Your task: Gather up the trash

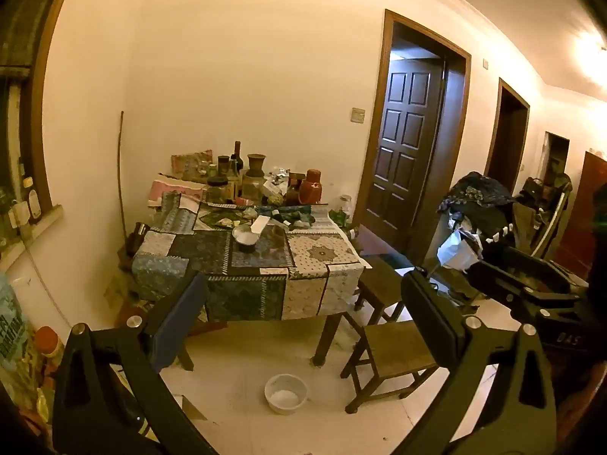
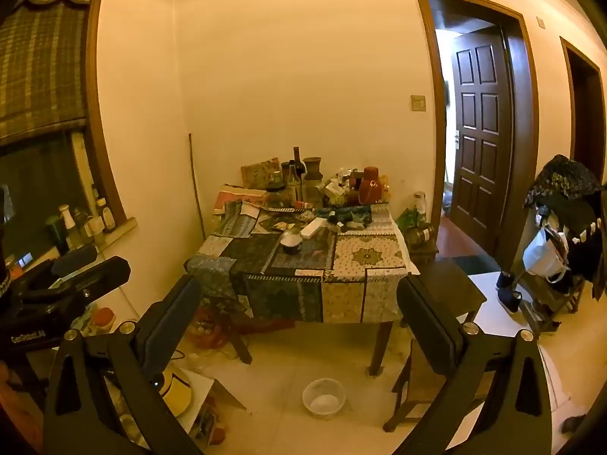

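White box (image 2: 313,227) lengthwise, slanting up-right on table (image 2: 364,261)

A dark-legged wooden table (image 2: 379,345) stands against the cream wall under a patchwork cloth of blue, black and cream squares (image 2: 364,258) that hangs over its near edge. Its far half is crowded with dark glass bottles (image 2: 298,167), a brown ceramic vase (image 2: 312,168), a rust-red lidded jug (image 2: 368,187) and crumpled wrappers (image 2: 335,187), while nearer the middle lie a flat white oblong box (image 2: 313,227) and a small dark bowl with a white lining (image 2: 291,243). On the pale tiled floor (image 2: 288,371), just in front of the table, sits a white plastic basin (image 2: 323,398), and low dark wooden stools (image 1: 394,356) stand beside the table's right corner.
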`<state>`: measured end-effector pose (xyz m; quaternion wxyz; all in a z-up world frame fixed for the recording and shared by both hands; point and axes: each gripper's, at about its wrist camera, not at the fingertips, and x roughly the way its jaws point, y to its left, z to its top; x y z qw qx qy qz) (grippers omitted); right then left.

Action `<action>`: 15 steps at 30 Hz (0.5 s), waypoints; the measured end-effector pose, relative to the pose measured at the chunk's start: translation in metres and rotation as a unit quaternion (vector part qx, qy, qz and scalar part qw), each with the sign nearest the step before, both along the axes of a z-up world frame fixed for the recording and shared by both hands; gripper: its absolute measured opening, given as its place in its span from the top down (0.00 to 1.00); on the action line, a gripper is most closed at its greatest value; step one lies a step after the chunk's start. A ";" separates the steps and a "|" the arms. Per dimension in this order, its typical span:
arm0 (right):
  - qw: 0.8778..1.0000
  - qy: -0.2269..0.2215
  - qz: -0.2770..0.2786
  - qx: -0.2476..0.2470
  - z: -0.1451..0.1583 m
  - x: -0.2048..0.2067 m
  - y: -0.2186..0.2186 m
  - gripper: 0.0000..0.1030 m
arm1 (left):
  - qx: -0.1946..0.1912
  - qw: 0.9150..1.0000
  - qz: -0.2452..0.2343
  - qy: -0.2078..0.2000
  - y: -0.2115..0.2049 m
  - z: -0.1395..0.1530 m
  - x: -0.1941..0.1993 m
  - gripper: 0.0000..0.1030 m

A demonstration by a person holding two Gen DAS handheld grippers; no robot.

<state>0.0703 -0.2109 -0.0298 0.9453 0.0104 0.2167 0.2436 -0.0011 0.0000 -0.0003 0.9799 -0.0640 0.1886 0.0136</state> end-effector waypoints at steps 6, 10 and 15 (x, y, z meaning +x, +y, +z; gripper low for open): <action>1.000 -0.003 0.001 0.003 0.000 -0.005 0.000 0.00 | -0.006 1.000 -0.005 0.007 0.002 0.000 0.001 0.00; 1.000 0.001 0.001 0.003 0.000 -0.004 0.000 0.00 | -0.013 1.000 -0.003 0.003 0.004 -0.002 -0.003 0.00; 1.000 0.003 0.001 0.005 0.001 -0.007 0.003 0.00 | -0.013 1.000 -0.005 0.007 0.008 -0.004 -0.010 0.00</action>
